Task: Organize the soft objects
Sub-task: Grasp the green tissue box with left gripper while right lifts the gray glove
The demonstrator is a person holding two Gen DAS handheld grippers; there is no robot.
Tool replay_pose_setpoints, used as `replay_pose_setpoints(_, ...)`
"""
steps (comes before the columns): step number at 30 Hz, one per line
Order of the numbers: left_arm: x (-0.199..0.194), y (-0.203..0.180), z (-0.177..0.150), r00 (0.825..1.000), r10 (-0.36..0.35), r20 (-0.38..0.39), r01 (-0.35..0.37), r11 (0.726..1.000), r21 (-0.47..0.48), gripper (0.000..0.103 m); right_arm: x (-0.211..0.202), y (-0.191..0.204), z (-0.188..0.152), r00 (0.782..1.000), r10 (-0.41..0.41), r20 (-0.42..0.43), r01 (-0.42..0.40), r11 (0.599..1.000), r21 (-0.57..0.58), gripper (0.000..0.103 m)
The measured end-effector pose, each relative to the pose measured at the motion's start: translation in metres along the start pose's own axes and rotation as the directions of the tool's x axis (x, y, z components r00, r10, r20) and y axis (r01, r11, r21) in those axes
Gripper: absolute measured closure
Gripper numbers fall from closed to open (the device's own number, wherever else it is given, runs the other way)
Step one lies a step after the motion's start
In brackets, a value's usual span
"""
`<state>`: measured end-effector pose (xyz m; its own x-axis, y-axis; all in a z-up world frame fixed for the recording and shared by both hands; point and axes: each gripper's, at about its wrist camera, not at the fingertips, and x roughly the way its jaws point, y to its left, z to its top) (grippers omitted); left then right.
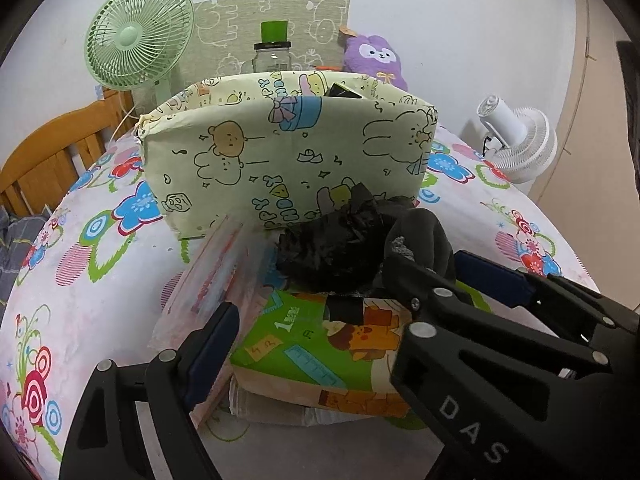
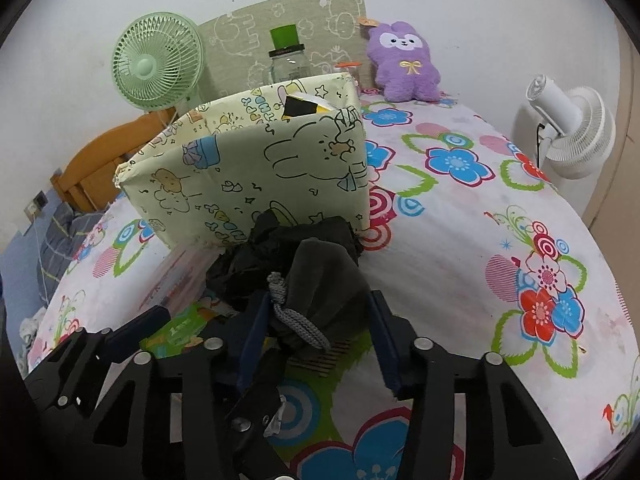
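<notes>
Nearest the camera, the right gripper [image 2: 320, 320] has its jaws narrowed onto a dark grey drawstring pouch [image 2: 320, 276], whose long axis runs away toward the cloth box, its knotted cord [image 2: 294, 320] end nearest; the left gripper [image 1: 348, 300] hangs with jaws wide and empty over a green tissue pack [image 1: 316, 348]. Just beyond, a crumpled black bag [image 1: 332, 244] lies between pouch and cartoon-print cloth box [image 1: 280, 152], on the flowered bed [image 2: 480, 240]. Farthest off stand a green fan [image 2: 158, 62], glass jar [image 2: 290, 66], purple plush [image 2: 404, 64] and white fan [image 2: 572, 132].
</notes>
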<state>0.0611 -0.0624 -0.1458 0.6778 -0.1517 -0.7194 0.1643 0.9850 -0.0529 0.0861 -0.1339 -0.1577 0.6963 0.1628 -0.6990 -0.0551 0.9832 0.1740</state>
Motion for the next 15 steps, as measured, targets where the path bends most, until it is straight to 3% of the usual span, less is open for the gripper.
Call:
replay_pose_setpoints(13, 0.007, -0.012, -0.006, 0.998, -0.021, -0.057, 0.021, 1.0, -0.016, 0.011, -0.019, -0.012, -0.006, 0.994, -0.105, 0.033, 0.105, 0.994, 0.009, 0.058)
replay_pose_setpoints(15, 0.01, -0.011, -0.007, 0.997, -0.016, -0.069, 0.015, 1.0, -0.023, 0.02, -0.017, -0.012, -0.008, 0.994, -0.112, 0.022, 0.111, 0.994, 0.008, 0.058)
